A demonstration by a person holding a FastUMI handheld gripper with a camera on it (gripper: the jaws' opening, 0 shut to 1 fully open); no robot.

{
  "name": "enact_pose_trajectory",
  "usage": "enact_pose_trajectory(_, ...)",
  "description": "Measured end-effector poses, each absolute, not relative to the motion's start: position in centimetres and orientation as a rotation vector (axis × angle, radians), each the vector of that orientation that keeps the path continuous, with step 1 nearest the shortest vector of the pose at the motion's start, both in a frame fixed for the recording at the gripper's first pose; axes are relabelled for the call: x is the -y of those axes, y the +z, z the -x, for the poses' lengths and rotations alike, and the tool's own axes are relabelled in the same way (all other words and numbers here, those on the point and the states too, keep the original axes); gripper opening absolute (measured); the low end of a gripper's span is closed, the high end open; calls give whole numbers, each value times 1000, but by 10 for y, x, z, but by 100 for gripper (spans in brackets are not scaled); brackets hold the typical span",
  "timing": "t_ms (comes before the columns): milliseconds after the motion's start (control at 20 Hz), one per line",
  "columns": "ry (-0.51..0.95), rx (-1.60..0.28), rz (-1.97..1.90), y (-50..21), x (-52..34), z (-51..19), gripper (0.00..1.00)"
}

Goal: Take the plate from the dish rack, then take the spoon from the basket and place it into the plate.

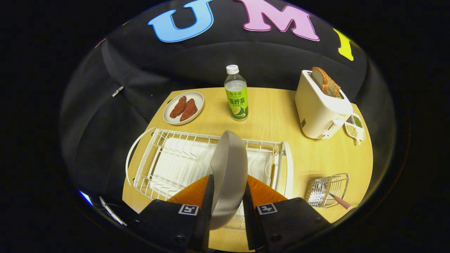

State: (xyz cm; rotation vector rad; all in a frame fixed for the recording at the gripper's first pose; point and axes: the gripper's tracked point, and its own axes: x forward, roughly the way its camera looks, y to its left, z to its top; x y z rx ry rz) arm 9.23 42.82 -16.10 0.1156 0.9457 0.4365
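Note:
A grey plate (227,175) stands on edge between my two fingers, over the white wire dish rack (168,158). My gripper (227,195) is shut on the plate, one finger pressing each face near its lower rim. The plate's bottom edge is hidden behind the fingers, so whether it still touches the rack I cannot tell. To the right of the fingers a small wire basket (327,191) sits on the wooden table, with the brown handle of the spoon (339,201) sticking out of it.
Beyond the rack stand a green-labelled bottle (236,94), a plate with two red-brown pieces of food (183,108) and a white toaster (321,109) holding bread. A small divided dish (355,127) lies beside the toaster. Bare wooden table (313,158) lies between rack and basket.

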Motion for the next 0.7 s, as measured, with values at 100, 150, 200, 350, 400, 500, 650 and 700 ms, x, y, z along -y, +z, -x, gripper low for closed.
enact_pose_trajectory(100,387,-955,-127,-162,-427,-93,39)
enact_pose_trajectory(150,372,-952,-125,-159,-427,-92,36)
enact_pose_trajectory(200,351,-946,-119,-158,-426,-94,36)
enact_pose_trajectory(350,288,-930,-125,-152,-422,-98,33)
enact_pose_trajectory(400,283,-927,-122,-151,-423,-98,31)
enact_pose_trajectory(500,273,-909,-95,-147,-424,-97,31)
enact_pose_trajectory(650,258,-892,-77,-142,-423,-100,31)
enact_pose_trajectory(700,252,-888,-75,-140,-424,-101,31)
